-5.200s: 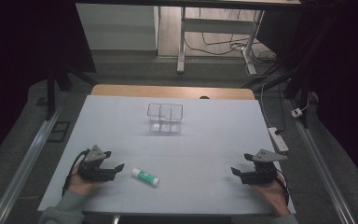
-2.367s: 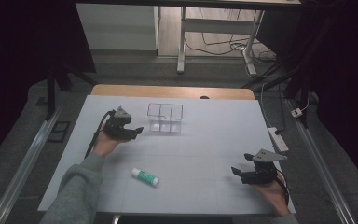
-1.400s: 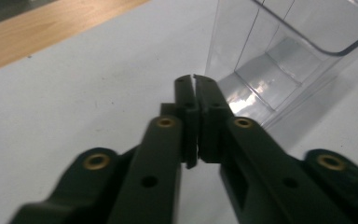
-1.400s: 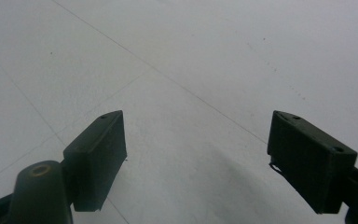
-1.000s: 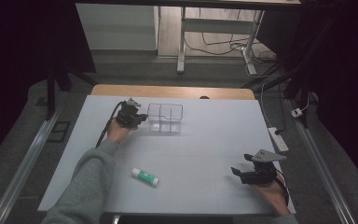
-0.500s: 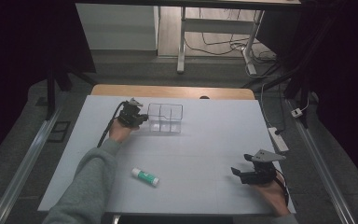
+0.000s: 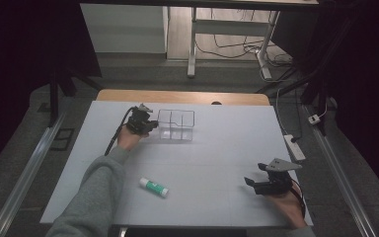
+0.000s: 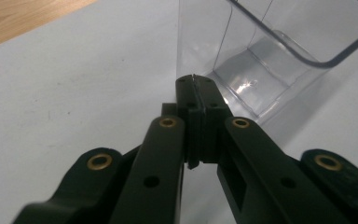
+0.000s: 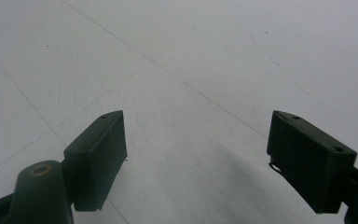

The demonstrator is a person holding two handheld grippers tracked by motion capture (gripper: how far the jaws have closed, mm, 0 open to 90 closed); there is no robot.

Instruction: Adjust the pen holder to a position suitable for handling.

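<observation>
A clear plastic container with dividers stands at the back middle of the white table. My left gripper is at its left front corner. In the left gripper view the jaws are shut, pad against pad, and the left gripper has its tips right at the clear container's corner wall. I cannot tell whether the wall is pinched. A white and green glue stick lies near the front. My right gripper rests open at the front right, and in its own view the right gripper has bare table between its pads.
A wooden strip runs along the table's far edge. A power strip and cables lie off the table's right side. A metal rail runs along the left.
Over the last second nothing has visibly moved. Before that, my left hand went from the front left up to the container's left side; the right hand stayed put.
</observation>
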